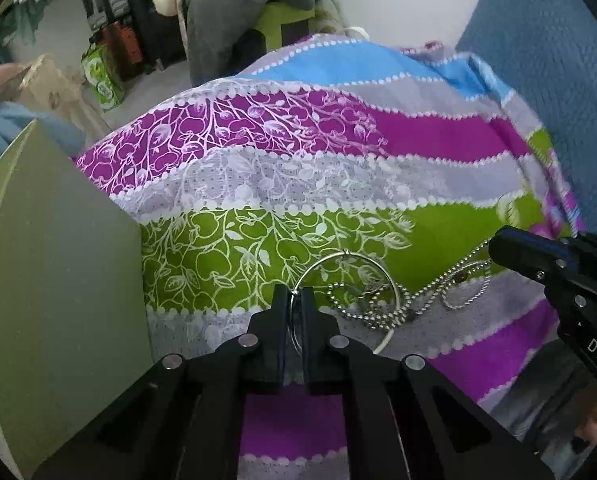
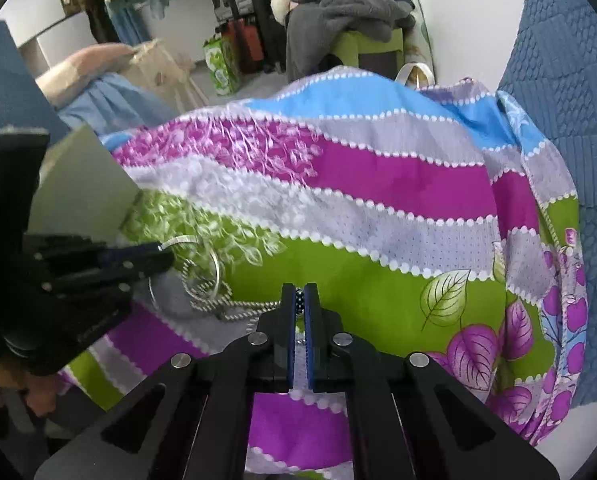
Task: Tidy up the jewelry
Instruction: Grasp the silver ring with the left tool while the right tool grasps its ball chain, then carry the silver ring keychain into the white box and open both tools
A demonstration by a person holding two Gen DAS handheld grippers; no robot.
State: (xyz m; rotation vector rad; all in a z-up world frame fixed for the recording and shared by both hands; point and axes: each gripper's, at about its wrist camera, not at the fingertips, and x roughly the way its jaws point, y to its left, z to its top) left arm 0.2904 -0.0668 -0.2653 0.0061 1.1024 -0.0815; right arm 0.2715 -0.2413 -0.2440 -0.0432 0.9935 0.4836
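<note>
A: Largest item?
B: Striped bedsheet [image 1: 338,208], bands of blue, grey, purple and green with white leaf-and-apple print, spread over a rounded surface; blue quilted cover [image 2: 570,92] along its right edge

A: Next?
B: Pale green flat panel [image 1: 62,264], standing at the sheet's left edge

A: Background?
B: Grey garment [image 2: 338,12] heaped over a green seat, a green printed carton [image 1: 102,76] on the floor, dark cases behind it; all well apart from the jewelry

A: Tools?
B: Left gripper [image 1: 294,300], black, jaws drawn narrow and pinching the rim of a large silver hoop [image 1: 346,276]. Right gripper [image 2: 299,300], black with blue pads, jaws closed tight on a stretch of ball chain [image 1: 438,284]; beads visible between the pads in the right wrist view

A: Jewelry, location?
B: Small tangle on the green and grey bands of the sheet, between the two grippers. Hoop tilted, one edge raised at the left jaws. Ball chain looped across and through the hoop, running right toward the right gripper. Twisted silver ring [image 1: 464,290] beside the chain, just right of the hoop; small dark charms on the chain, too small to identify
</note>
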